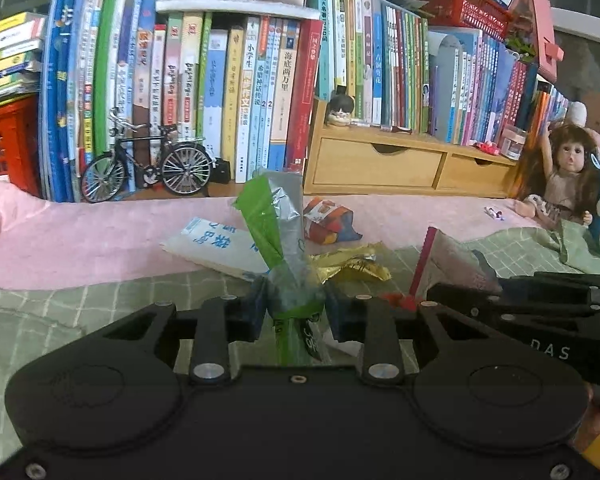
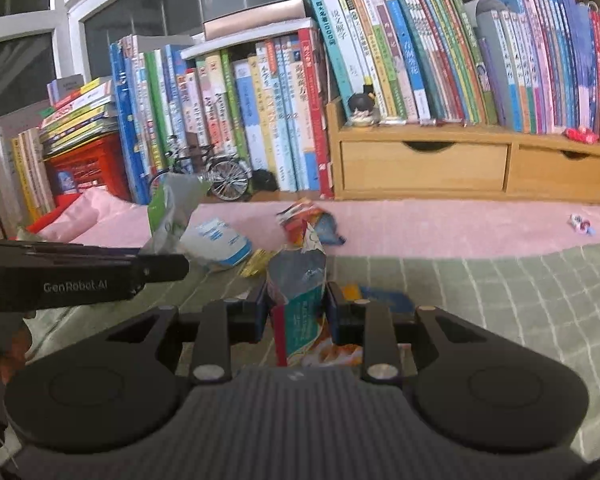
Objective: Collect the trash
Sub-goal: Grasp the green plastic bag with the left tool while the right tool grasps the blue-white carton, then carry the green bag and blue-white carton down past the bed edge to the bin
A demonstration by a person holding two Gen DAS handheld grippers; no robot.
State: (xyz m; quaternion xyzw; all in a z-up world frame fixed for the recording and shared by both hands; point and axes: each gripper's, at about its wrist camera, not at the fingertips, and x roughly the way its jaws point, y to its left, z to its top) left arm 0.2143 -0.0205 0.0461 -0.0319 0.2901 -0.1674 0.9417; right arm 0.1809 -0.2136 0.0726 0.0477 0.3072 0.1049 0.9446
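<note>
The left gripper (image 1: pixel 296 304) is pinched tight on a green and silver wrapper (image 1: pixel 278 216), which stands up between its fingers above the green checked cloth (image 1: pixel 80 300). The right gripper (image 2: pixel 298 304) is closed narrowly on a torn teal packet (image 2: pixel 300 280), also lifted clear of the cloth.

More trash lies loose just ahead: a white pouch (image 1: pixel 216 244), a gold wrapper (image 1: pixel 352 266) and an orange and blue wrapper (image 1: pixel 328 222) on the pink blanket (image 1: pixel 80 232).

Both grips sit low on thin, crumpled film, so either piece could slide out or tear if it is swung quickly. The two grippers are close side by side and could knock each other. No bin shows in either view, so carrying looks awkward.
</note>
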